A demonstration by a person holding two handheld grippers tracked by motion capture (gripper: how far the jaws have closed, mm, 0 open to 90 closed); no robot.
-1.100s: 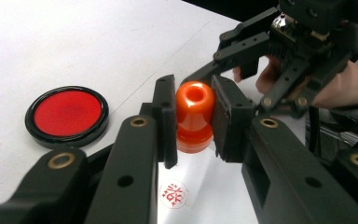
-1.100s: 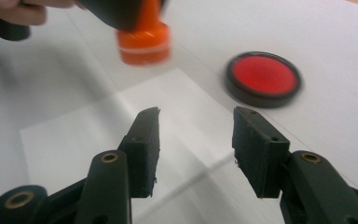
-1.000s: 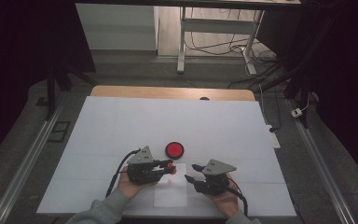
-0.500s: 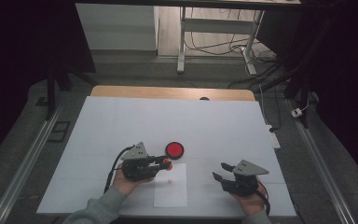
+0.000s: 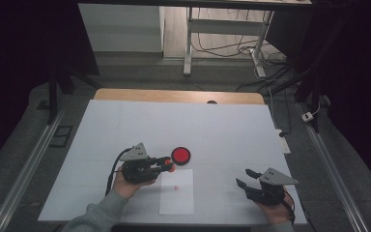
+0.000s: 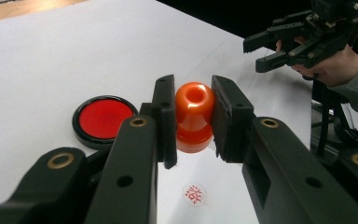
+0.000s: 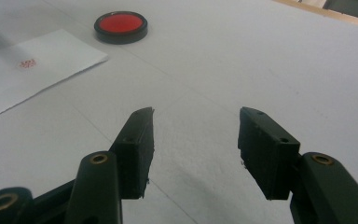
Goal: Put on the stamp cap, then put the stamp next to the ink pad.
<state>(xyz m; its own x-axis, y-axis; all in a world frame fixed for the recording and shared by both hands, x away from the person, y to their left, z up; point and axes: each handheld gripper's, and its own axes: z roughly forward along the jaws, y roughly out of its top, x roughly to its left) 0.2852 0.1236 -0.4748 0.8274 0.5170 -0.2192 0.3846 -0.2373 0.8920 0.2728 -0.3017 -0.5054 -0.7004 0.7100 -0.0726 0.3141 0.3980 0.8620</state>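
Orange stamp clamped between the two pads of the left gripper, rounded hollow top toward the camera, raised just above the white sheet of paper near the worktop's front edge. Small red seal print on the paper below the stamp, round, its character too small to read. Red ink pad in its black case just beyond the paper's far edge, beside the stamp. Right gripper well apart toward the front right corner, jaws just opening, parted, with nothing between
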